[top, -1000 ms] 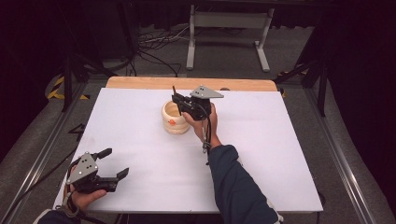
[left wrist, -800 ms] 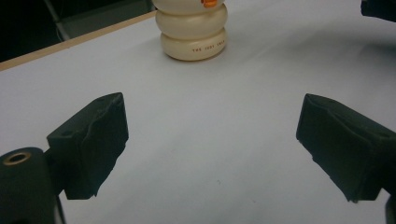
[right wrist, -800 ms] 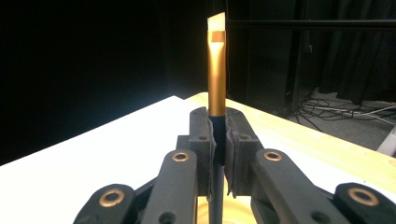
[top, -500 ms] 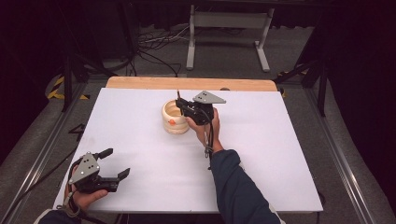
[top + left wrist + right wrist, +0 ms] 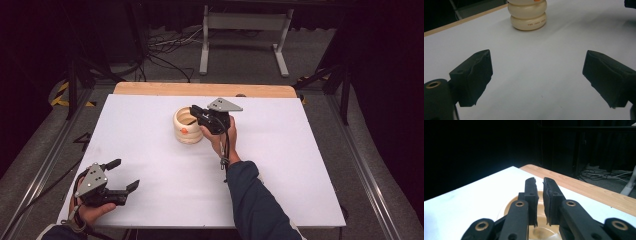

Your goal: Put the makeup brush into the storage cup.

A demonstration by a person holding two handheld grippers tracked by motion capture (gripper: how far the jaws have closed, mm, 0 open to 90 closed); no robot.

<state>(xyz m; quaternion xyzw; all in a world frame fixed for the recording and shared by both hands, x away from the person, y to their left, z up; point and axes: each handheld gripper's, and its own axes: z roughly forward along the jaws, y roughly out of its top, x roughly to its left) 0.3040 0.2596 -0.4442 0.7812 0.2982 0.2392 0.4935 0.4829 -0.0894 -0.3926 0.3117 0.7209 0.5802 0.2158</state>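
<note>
While I sit at the near edge of the table [image 5: 300, 165], I hold a pair of tongs in each hand. My right tongs [image 5: 196, 113] hover over the cream ribbed cup [image 5: 186, 131], which stands upright on the white tabletop, a little toward the far edge and left of the middle. A small orange mark shows on the cup's side. From the right gripper view, the right tongs [image 5: 539, 187] are nearly clenched, with only a thin slit between the pads, and nothing I can see sits in that slit. Their tips hang above the cup's open mouth [image 5: 541, 232], pointing toward the far left corner; whether they touch the rim I cannot tell.

My left tongs [image 5: 125, 175] rest near the near left corner, well apart from the cup. In the left gripper view their pads [image 5: 474, 75] are spread wide and released, holding nothing, with bare white table between them and the cup [image 5: 527, 16] farther off.

As I judge it, the work on the cup is at an early or middle stage: the right tongs are at the cup's mouth, but the cup is not gripped or lifted. Grasping the rim, or working inside the cup, seems left to do.
</note>
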